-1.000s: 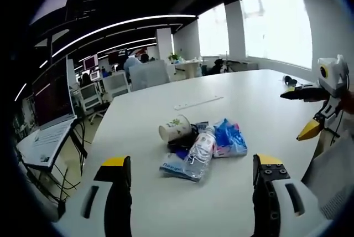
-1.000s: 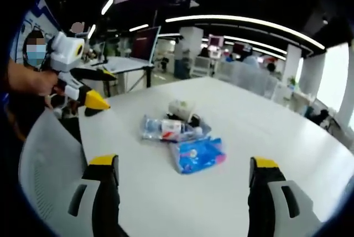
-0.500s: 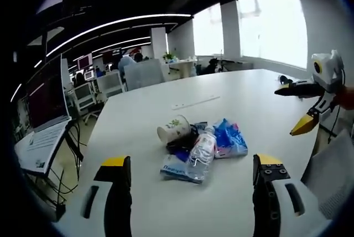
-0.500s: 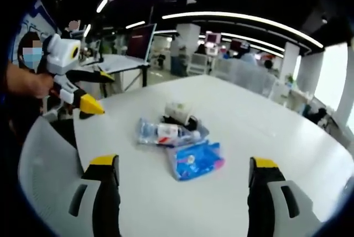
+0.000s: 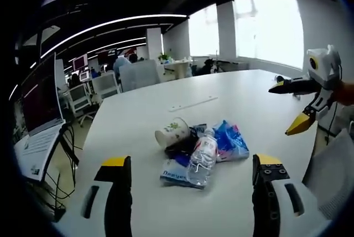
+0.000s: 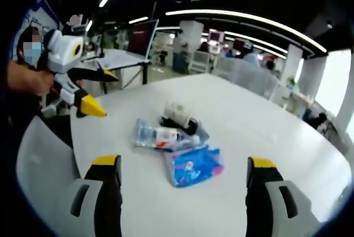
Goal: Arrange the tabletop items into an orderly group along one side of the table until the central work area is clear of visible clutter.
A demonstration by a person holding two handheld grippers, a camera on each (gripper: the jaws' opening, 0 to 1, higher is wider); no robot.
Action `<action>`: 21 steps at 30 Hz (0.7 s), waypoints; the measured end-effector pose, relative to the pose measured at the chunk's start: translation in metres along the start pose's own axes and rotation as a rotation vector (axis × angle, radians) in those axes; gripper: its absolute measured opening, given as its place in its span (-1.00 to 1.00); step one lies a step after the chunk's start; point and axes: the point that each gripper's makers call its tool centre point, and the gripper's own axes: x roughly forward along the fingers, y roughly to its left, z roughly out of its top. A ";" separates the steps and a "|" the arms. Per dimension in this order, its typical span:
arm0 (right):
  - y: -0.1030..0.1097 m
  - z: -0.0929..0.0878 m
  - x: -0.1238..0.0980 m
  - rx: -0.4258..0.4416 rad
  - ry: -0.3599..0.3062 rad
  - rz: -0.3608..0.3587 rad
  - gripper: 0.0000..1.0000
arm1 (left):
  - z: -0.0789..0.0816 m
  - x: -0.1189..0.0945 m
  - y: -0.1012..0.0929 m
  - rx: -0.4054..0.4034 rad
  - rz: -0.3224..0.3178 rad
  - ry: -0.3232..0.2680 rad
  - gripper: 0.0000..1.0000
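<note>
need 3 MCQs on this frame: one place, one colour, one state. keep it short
1. Where does the pile of items lie?
A. mid-table
B. on a chair
C. on the floor

2. What colour is the snack bag nearest the right gripper?
A. green
B. blue
C. black

3. How does the paper cup stand?
A. upright
B. upside down
C. tipped on its side

Key: 1 A, the pile rests on the white table. 2 B, blue wrapper with pink. 3 C, its open mouth faces sideways beside the water bottle.

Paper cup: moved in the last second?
No. The paper cup lies tipped against the water bottle and blue packet, same as before; only the camera shifted.
</note>
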 end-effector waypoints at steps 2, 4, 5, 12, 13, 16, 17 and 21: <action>0.000 0.001 0.002 0.001 0.003 -0.001 0.83 | -0.001 0.002 0.000 0.000 -0.008 0.002 0.80; 0.000 0.001 0.004 -0.003 0.009 -0.006 0.82 | -0.001 0.003 0.000 0.000 -0.017 0.000 0.80; 0.000 0.002 0.005 -0.004 0.013 -0.008 0.82 | -0.002 0.004 0.000 0.003 -0.023 0.003 0.79; 0.000 0.002 0.011 0.004 0.028 -0.027 0.78 | -0.002 0.010 0.002 0.008 -0.051 0.003 0.78; 0.000 0.002 0.011 0.005 0.030 -0.028 0.78 | -0.002 0.010 0.001 0.008 -0.058 0.000 0.78; 0.002 0.002 0.013 0.004 0.036 -0.035 0.77 | -0.001 0.012 0.000 0.023 -0.071 -0.003 0.77; 0.003 0.001 0.013 0.005 0.037 -0.036 0.77 | -0.001 0.013 0.000 0.025 -0.075 -0.004 0.77; 0.005 0.001 0.016 0.005 0.043 -0.034 0.75 | -0.003 0.016 0.000 0.028 -0.084 -0.002 0.77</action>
